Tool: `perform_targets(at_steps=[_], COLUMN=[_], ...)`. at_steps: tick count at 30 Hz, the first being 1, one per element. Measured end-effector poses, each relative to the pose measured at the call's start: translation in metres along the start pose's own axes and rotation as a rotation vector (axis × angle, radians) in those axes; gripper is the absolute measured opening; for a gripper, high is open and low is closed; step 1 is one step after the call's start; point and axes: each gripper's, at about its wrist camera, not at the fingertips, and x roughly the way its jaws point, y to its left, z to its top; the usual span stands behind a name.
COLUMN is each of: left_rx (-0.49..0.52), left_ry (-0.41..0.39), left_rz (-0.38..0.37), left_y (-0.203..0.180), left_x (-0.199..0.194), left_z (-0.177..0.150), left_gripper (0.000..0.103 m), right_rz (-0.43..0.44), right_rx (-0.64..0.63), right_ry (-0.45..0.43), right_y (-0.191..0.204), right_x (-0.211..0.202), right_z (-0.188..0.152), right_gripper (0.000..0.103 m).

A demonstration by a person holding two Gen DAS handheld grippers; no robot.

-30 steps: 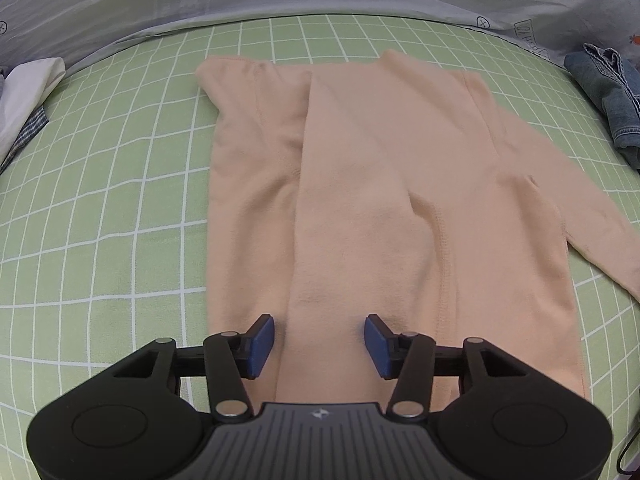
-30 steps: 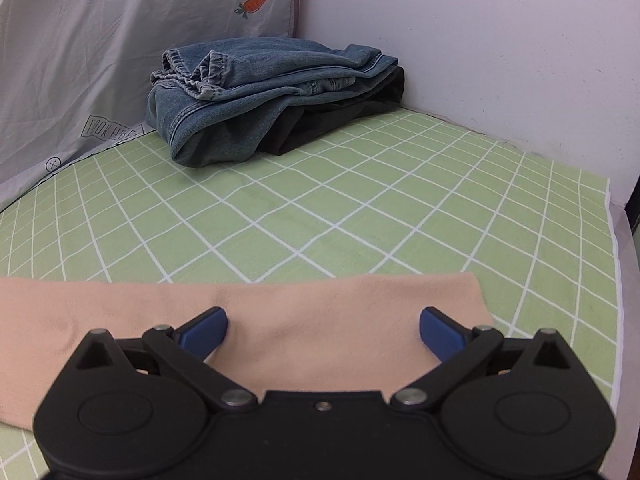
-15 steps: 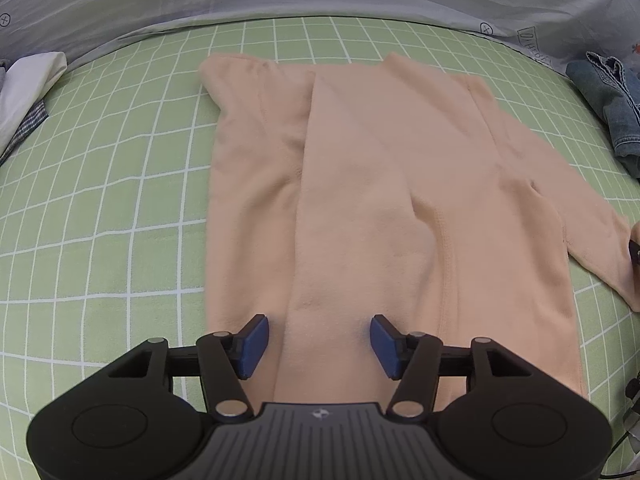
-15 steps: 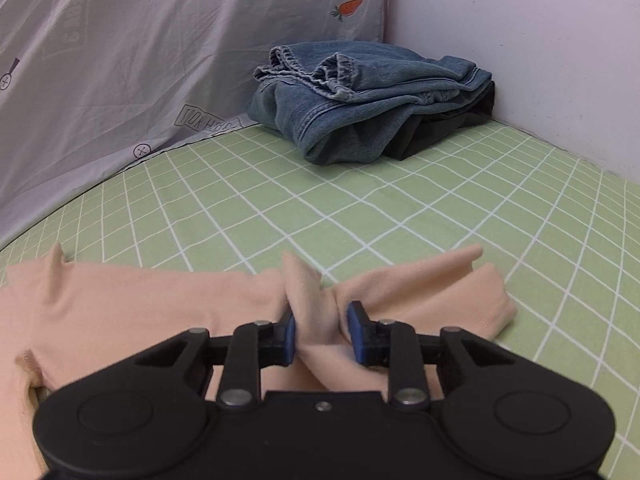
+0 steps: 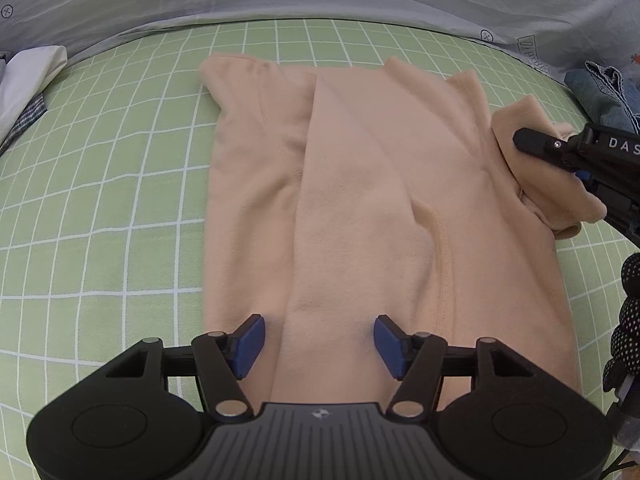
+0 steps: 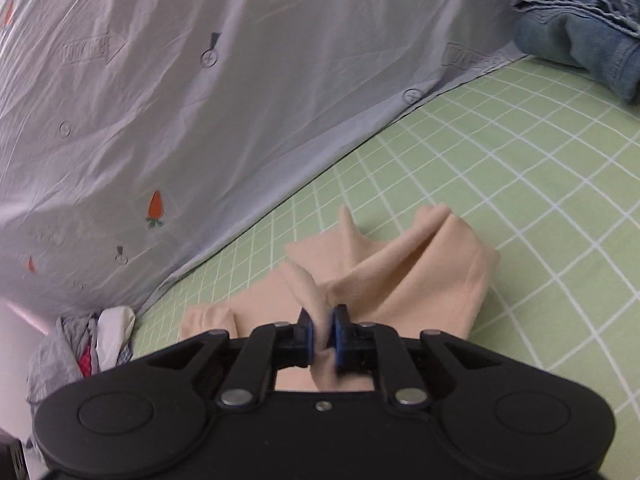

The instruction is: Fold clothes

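Green checked sheet [image 5: 100, 184] under peach top [image 5: 360, 200], grey printed cloth [image 6: 180, 100] behind

Plenty of bare green checked sheet [image 5: 100, 200] left of the peach top [image 5: 360, 200] — folded jeans [image 6: 580, 28] block the far right corner.
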Motion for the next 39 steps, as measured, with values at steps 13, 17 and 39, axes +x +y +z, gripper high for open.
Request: perform_targets(at_steps=[13,17,39], left_rx=[-0.019,-0.015,-0.038], left_ry=[-0.038,-0.064,-0.097], left_rz=[-0.012,-0.070,-0.299], left_y=[0.004,-0.015,-0.070], left_x=[-0.024,-0.031,0.012], left_z=[0.005,0.016,0.085], left_gripper=[0.062,0.062,0.006], right_rz=[-0.412,-0.558,-0.609], right_rx=[-0.115,-0.091,-0.192], right_ry=[-0.124,-0.091,-0.147], right_y=[-0.038,-0.074,-0.081], right_x=[-0.067,-0.072,-0.051], right_z=[-0.006,-0.011,-0.036], right_gripper=[0.101,0.101,0.103])
